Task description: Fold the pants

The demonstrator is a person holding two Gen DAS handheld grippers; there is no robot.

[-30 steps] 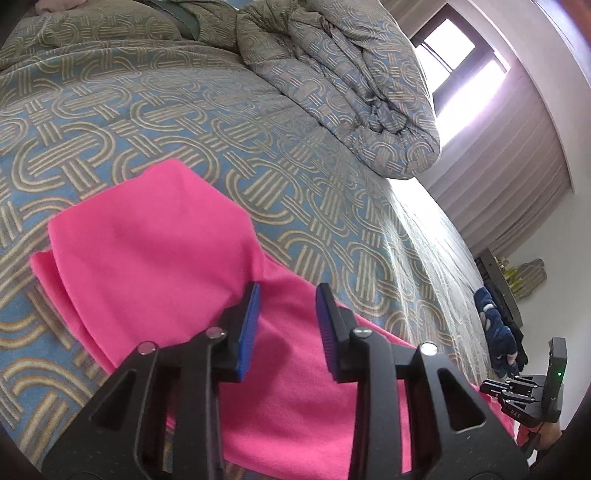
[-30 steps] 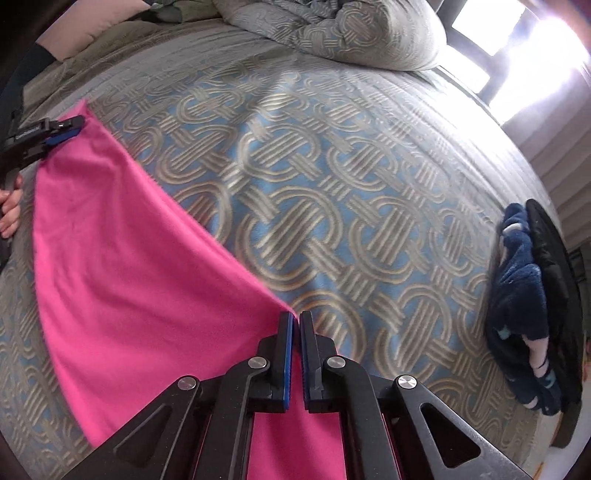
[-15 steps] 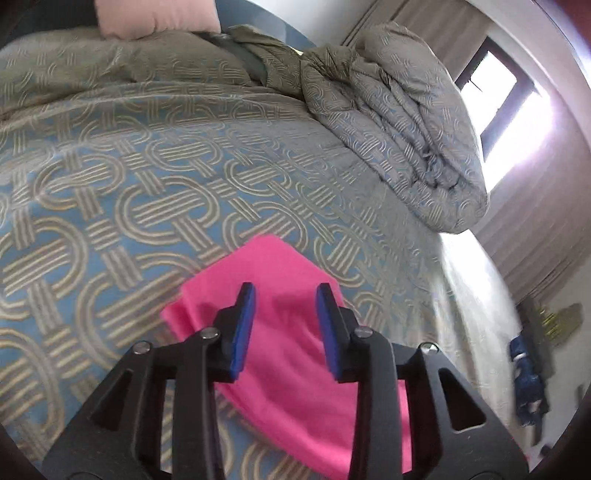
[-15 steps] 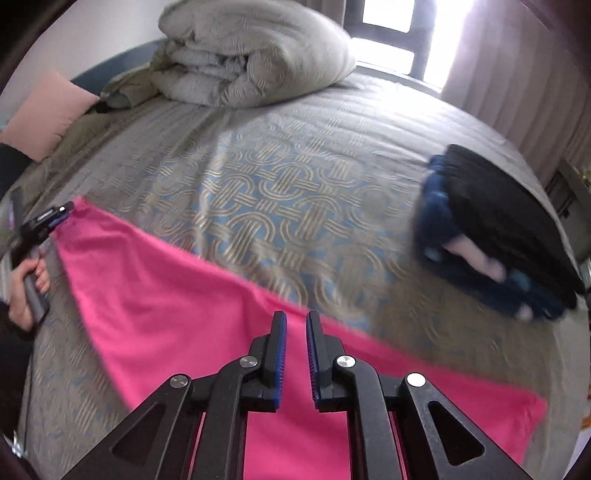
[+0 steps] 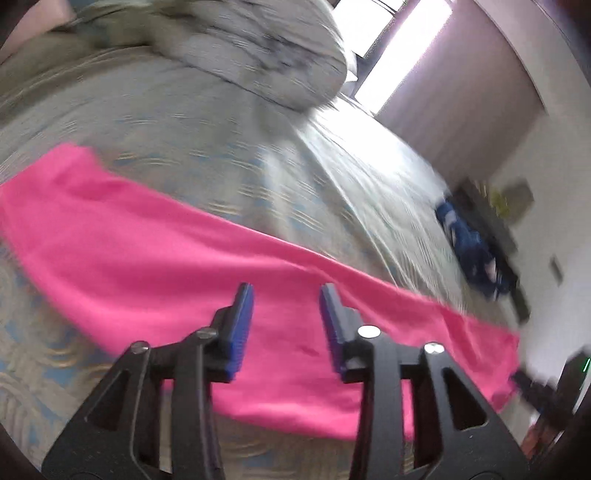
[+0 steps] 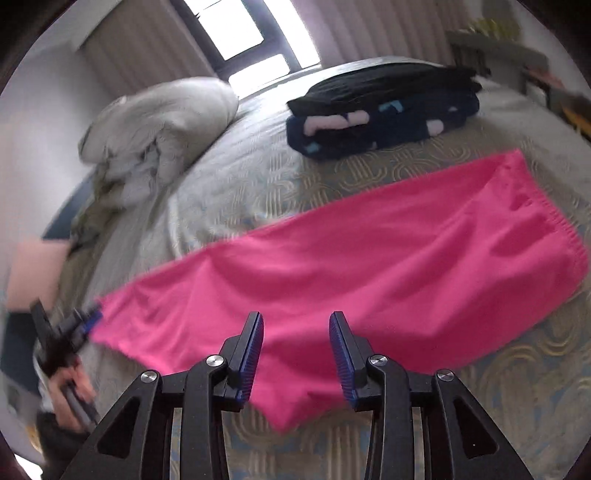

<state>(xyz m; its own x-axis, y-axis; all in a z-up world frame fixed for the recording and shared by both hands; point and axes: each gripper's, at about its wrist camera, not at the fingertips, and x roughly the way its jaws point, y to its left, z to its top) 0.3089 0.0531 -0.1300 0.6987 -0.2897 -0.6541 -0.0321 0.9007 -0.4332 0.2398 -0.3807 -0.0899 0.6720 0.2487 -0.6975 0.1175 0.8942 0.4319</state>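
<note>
- While the pink pants [image 6: 369, 266] lie stretched in one long band across the patterned bedspread [image 6: 258, 181], both grippers hang over them with nothing caught between their fingers.
- The left gripper [image 5: 286, 325] has its blue-padded fingers [image 5: 242, 325] spread; they have just been opening, and the pink cloth lies below the gap, not pinched.
- The right gripper [image 6: 295, 354] shows the same: fingers [image 6: 253, 354] apart, just opened from a tight close, with the pants' near edge beneath them.
- In the right wrist view, the elastic waistband end sits to the right and the leg end tapers to the left, where the left gripper [image 6: 79, 325] is seen at its tip, held by a hand [image 6: 68, 395].
- A stack of dark folded clothes [image 6: 384, 110] rests on the bed beyond the pants, apart from them.
- A bundled grey duvet [image 6: 159, 122] lies farther back, near the window [image 6: 243, 33].
</note>
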